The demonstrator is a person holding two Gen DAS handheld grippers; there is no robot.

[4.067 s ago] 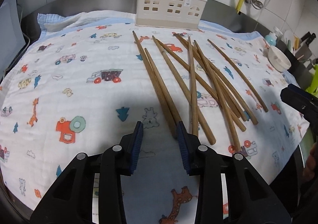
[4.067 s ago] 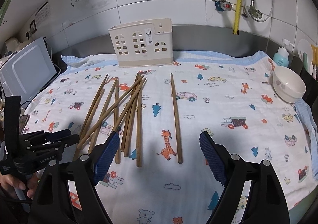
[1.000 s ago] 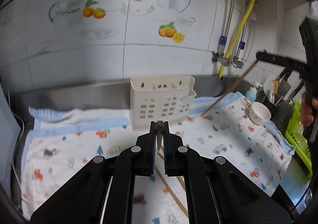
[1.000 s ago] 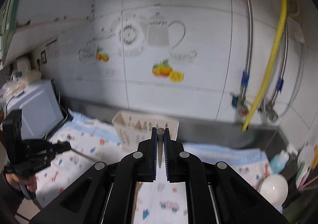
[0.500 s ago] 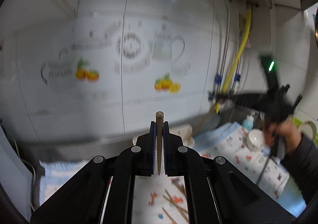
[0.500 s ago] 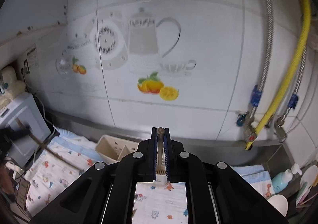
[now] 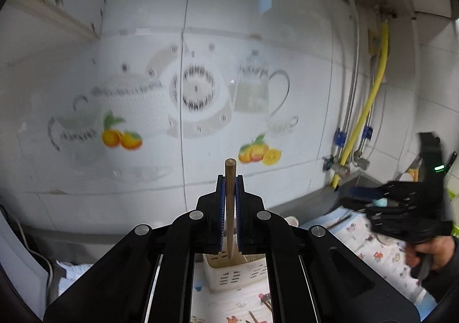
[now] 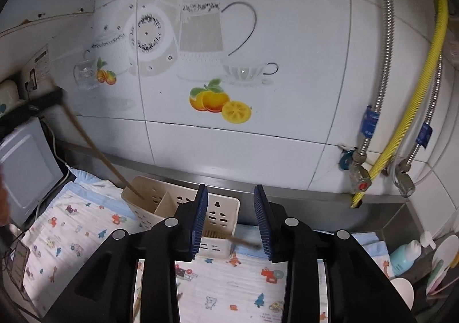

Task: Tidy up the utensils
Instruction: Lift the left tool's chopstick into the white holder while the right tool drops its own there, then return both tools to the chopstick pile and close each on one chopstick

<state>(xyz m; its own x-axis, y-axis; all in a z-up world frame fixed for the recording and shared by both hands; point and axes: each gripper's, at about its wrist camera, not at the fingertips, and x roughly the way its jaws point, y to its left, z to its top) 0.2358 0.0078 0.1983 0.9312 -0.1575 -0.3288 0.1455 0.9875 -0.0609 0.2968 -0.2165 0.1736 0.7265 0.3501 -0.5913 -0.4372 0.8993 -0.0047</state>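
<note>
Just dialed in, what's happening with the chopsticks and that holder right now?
The left gripper is shut on a chopstick, held upright with its lower tip entering the cream utensil holder. The right gripper is open above the holder, a blurred chopstick just below its jaws. More chopsticks lie on the printed cloth.

A steel worktop runs along a tiled wall. A white cloth printed with small cartoon animals and cars covers most of it. On the cloth, near the wall, stands a cream slotted caddy. Loose wooden chopsticks lie on the cloth nearer the camera. A bottle and a white bowl sit at the right end.
</note>
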